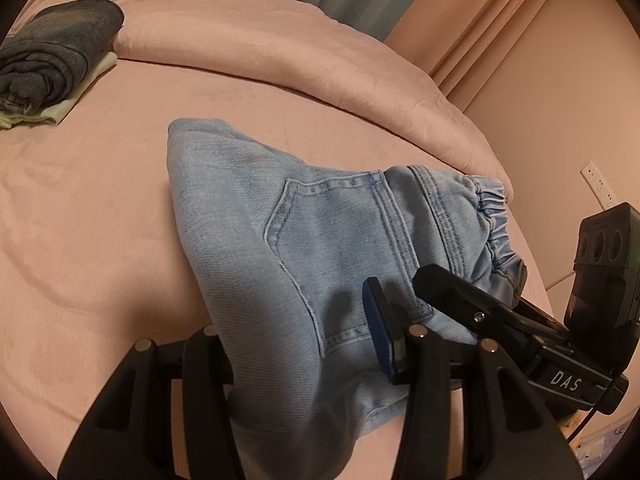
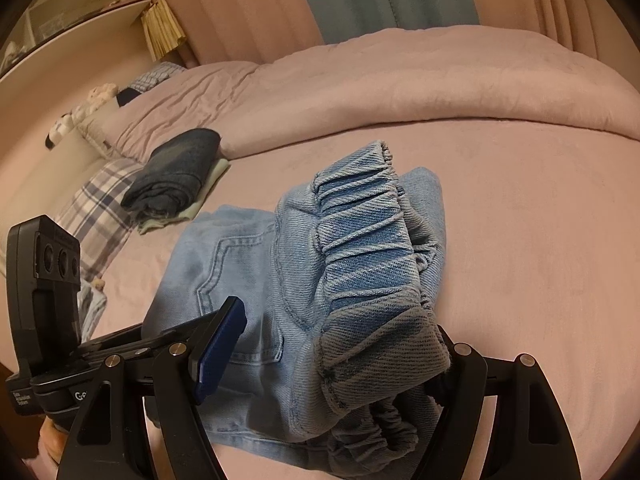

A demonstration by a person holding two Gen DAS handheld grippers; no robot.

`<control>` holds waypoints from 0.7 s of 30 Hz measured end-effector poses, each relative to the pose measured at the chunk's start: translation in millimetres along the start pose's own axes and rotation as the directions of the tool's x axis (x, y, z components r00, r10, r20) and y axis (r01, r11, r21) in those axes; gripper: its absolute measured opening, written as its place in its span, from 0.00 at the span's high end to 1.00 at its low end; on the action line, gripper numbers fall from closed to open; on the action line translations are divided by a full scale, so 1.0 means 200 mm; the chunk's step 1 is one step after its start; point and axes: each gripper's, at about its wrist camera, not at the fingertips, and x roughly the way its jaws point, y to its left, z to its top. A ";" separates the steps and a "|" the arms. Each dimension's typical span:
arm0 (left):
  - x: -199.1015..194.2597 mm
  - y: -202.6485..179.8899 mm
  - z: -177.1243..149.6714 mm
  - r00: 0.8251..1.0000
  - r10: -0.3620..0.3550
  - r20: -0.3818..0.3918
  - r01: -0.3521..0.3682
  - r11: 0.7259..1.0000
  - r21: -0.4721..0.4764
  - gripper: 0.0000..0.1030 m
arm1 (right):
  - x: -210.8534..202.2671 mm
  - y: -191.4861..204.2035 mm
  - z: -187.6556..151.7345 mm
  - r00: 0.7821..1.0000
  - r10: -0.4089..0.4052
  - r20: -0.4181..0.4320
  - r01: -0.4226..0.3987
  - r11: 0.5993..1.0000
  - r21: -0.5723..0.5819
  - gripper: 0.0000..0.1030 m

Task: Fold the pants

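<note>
The folded light-blue denim pants (image 1: 304, 240) lie near on the pink bed (image 1: 100, 220). The left tool (image 1: 296, 344) and right tool (image 2: 340, 356) each grip a bunched fold.

Light denim pants (image 2: 248, 280) on pink bed (image 2: 520, 240), elastic waistband (image 2: 368, 248) bunched between right tool (image 2: 332, 364) fingers.

Both views are dim with a warm pink tint; soft shadows fall under the gripper fingers (edges bend strongly, corners are black).
</note>
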 end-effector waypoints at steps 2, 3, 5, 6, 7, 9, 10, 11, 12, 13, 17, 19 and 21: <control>0.01 -0.01 0.02 1.000 0.000 0.003 0.000 1.000 0.004 0.55 | 0.01 0.00 0.01 1.000 -0.002 0.004 0.002 1.000 0.002 0.23; 0.02 0.00 0.03 1.000 0.000 0.004 0.000 1.000 0.004 0.55 | 0.01 -0.01 0.03 1.000 -0.003 0.007 0.003 1.000 0.002 0.23; 0.03 0.00 0.04 1.000 -0.001 0.005 0.001 1.000 0.005 0.55 | 0.02 -0.01 0.04 1.000 -0.008 0.011 0.008 1.000 0.003 0.23; 0.03 0.01 0.05 1.000 -0.002 0.005 0.001 1.000 0.004 0.55 | 0.03 -0.01 0.05 1.000 -0.008 0.013 0.008 1.000 0.002 0.23; 0.04 0.01 0.06 1.000 -0.003 0.005 0.003 1.000 0.004 0.55 | 0.03 -0.01 0.06 1.000 -0.009 0.015 0.009 1.000 0.002 0.23; 0.04 0.02 0.06 1.000 -0.003 0.006 0.003 1.000 0.006 0.55 | 0.05 -0.01 0.07 1.000 -0.009 0.016 0.009 1.000 0.003 0.23; 0.04 0.02 0.06 1.000 -0.003 0.006 0.003 1.000 0.006 0.55 | 0.05 -0.01 0.07 1.000 -0.009 0.017 0.009 1.000 0.003 0.23; 0.04 0.02 0.05 1.000 -0.003 0.005 0.003 1.000 0.006 0.55 | 0.06 -0.01 0.08 1.000 -0.010 0.018 0.010 1.000 0.004 0.23; 0.04 0.02 0.05 1.000 -0.002 0.006 0.002 1.000 0.006 0.55 | 0.07 -0.02 0.08 1.000 -0.010 0.018 0.010 1.000 0.006 0.23; 0.04 0.02 0.05 1.000 -0.002 0.006 0.002 1.000 0.005 0.55 | 0.07 -0.02 0.09 1.000 -0.010 0.018 0.010 1.000 0.007 0.23; 0.06 0.02 0.07 1.000 0.000 0.003 0.000 1.000 0.008 0.55 | 0.09 -0.04 0.10 1.000 -0.013 0.017 0.012 1.000 0.010 0.23; 0.06 0.02 0.07 1.000 0.000 0.002 0.000 1.000 0.008 0.55 | 0.10 -0.04 0.11 1.000 -0.013 0.016 0.013 1.000 0.010 0.23; 0.06 0.03 0.08 1.000 0.001 0.002 -0.001 1.000 0.007 0.55 | 0.11 -0.05 0.12 1.000 -0.013 0.015 0.013 1.000 0.012 0.23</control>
